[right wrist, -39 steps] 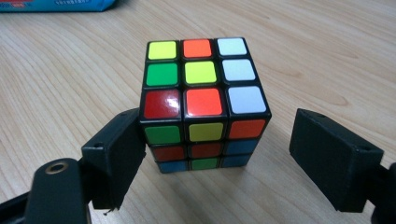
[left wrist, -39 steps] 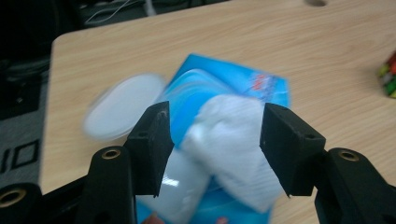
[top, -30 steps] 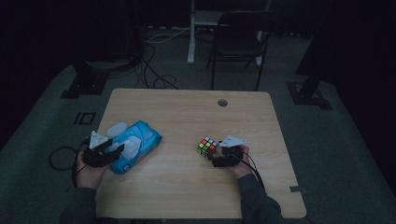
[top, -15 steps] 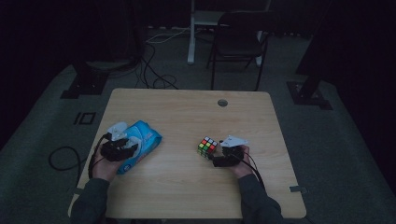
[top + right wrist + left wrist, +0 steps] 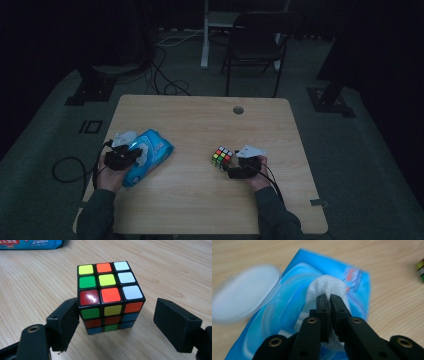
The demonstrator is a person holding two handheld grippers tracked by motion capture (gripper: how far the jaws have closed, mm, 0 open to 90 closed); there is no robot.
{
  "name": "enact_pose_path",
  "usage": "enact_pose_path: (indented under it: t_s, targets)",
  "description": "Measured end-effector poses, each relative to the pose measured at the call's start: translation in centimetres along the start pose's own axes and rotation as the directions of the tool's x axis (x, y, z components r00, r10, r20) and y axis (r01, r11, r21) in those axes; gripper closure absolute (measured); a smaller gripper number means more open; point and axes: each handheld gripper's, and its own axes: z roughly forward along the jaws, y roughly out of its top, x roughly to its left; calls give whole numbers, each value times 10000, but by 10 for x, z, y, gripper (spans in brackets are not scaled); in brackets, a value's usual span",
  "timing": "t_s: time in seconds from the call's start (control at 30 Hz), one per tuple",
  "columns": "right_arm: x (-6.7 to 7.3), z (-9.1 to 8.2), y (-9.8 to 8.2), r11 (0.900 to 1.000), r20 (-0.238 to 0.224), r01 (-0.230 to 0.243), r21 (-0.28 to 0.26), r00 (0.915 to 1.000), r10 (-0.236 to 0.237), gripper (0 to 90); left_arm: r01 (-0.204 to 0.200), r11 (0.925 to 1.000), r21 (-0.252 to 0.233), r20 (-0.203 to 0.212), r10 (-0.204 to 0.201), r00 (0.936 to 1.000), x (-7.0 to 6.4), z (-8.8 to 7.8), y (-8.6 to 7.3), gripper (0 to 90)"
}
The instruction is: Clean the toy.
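Between the pinched pads of the left claw (image 5: 328, 305) sits a fold of white wet wipe (image 5: 329, 287); its jaws have just been closing and now grip that tuft where it rises from the opening of the soft blue plastic wipes pack (image 5: 150, 154), likely to draw one sheet out. Beside the tuft, the round translucent lid (image 5: 244, 300) lies flipped open. Across the pale wooden desk (image 5: 200, 125), the right claw (image 5: 115, 322) has been narrowing around the multicoloured plastic puzzle cube (image 5: 110, 295): one pad touches it, the other stands apart, so it is not yet held.
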Motion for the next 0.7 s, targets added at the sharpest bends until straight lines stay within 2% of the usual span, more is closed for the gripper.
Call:
enact_pose_path:
  t_s: [0.1, 0.23, 0.3, 0.37, 0.4, 0.43, 0.47, 0.57, 0.63, 0.7]
  targets:
    - [0, 0, 0, 10000, 10, 25, -34, 10000, -25, 214, -337, 9993, -145, 164, 340, 9993, -8, -3, 6, 881]
    - [0, 0, 0, 10000, 7, 22, -39, 10000, -22, 214, -507, 9981, -363, 693, 531, 9962, -17, -5, 11, 880]
    - [0, 0, 0, 10000, -10, 18, -47, 10000, -18, 217, -501, 9975, -506, 1181, 558, 9914, -19, -6, 11, 879]
    - [0, 0, 0, 10000, -10, 25, -49, 10000, -25, 218, -869, 9954, -415, 1196, 913, 9886, -22, -6, 10, 871]
    - [0, 0, 0, 10000, -14, 22, -46, 10000, -22, 219, -926, 9948, -423, 1206, 971, 9879, -22, -6, 9, 793]
    - [0, 0, 0, 10000, -14, 22, -46, 10000, -22, 219, -875, 9948, -517, 1168, 931, 9888, -20, -6, 7, 793]
    - [0, 0, 0, 10000, -16, 20, -55, 10000, -20, 220, -729, 9955, -614, 968, 786, 9922, -18, -7, 6, 635]
    - [0, -1, 0, 10000, -7, 26, -82, 10000, -26, 220, -421, 9969, -672, 233, 437, 9988, -9, -8, 4, 583]
    - [1, -1, 0, 10000, -20, 29, -94, 10000, -29, 222, -525, 9974, -499, -352, 508, 9981, -6, -6, 4, 520]
    - [1, 0, 0, 9999, -22, 45, -96, 10000, -45, 223, -579, 9979, -301, -437, 565, 9974, -4, -1, 4, 507]
